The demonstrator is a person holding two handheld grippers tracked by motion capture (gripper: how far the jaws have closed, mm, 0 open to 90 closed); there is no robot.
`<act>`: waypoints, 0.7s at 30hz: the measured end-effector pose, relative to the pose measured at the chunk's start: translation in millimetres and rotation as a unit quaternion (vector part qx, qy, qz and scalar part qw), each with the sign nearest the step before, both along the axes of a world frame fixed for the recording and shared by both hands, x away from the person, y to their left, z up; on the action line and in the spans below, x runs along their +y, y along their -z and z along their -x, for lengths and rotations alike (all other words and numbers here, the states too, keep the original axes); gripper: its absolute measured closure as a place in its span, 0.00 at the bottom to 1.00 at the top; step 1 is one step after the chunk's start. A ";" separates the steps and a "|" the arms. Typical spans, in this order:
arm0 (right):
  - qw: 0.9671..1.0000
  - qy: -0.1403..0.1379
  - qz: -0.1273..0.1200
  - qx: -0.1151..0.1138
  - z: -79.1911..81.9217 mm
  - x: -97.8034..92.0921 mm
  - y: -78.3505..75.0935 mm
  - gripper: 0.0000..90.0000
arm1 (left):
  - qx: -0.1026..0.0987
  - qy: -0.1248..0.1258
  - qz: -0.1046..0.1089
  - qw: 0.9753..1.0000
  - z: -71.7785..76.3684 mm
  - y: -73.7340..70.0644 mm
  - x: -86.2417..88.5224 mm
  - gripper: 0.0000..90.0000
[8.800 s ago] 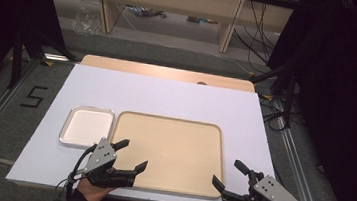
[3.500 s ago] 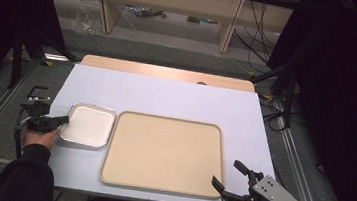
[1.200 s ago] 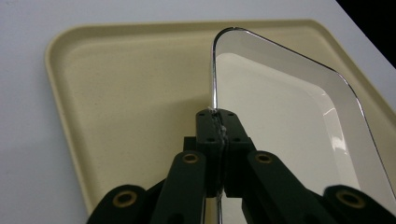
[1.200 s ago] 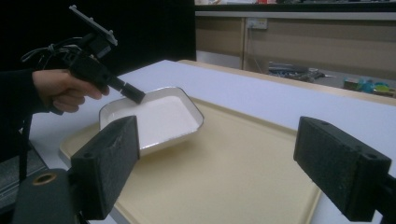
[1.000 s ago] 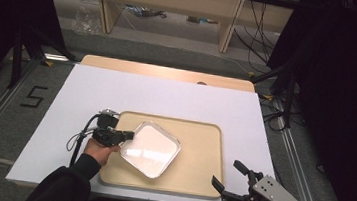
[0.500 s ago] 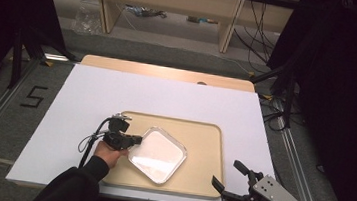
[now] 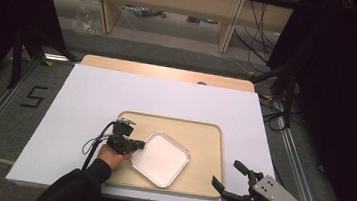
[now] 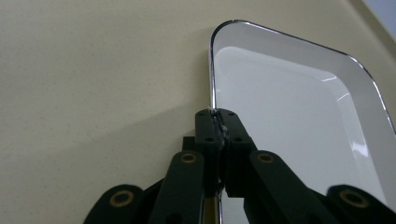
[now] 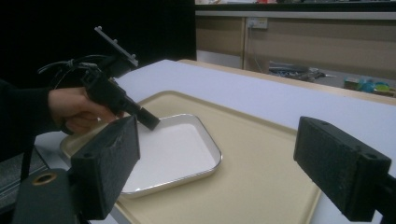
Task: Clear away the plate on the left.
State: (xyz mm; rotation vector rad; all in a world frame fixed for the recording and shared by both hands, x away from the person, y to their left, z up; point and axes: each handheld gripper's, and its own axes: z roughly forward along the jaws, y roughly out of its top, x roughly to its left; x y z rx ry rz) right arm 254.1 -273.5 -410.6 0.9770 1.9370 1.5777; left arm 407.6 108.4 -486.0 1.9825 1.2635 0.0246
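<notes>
A small white metal tray [image 7: 163, 159] lies turned at an angle inside the large beige tray [image 7: 205, 148] on the white table. My left gripper [image 7: 137, 145] is shut on the small tray's left rim; in the left gripper view the jaws pinch that rim [image 8: 212, 88] at the gripper tip [image 8: 217, 122]. The small tray [image 9: 175, 149] is empty and rests on the beige tray [image 9: 261, 177]. My right gripper [image 7: 225, 176] stands open near the table's front right corner, its pads [image 9: 112, 163] wide apart with nothing between them.
The white table top [image 7: 117, 94] extends left and behind the beige tray. A wooden board [image 7: 169, 72] runs along its far edge. Cables and shelving lie on the floor beyond. The person's left sleeve [image 7: 76, 190] reaches in from the bottom.
The left gripper carried the small tray from the table's left onto the beige tray and has lowered it there, turned at an angle. The right gripper has stayed still.
</notes>
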 end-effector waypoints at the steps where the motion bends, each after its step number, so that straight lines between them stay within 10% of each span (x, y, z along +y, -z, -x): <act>1: 1.000 0.000 0.000 0.000 0.0 0.0 0.0 0.17 | -0.001 0.000 -0.001 1.000 1.2 -0.1 -0.4 0.96; 12: 1.000 0.000 -0.006 0.001 -0.2 0.2 0.2 0.17 | -0.032 0.067 -0.044 0.996 13.7 -2.8 2.2 0.91; 21: 1.000 -0.009 0.001 -0.016 -2.8 -0.3 0.7 0.17 | 0.002 0.048 -0.055 0.997 31.2 -6.2 4.7 0.87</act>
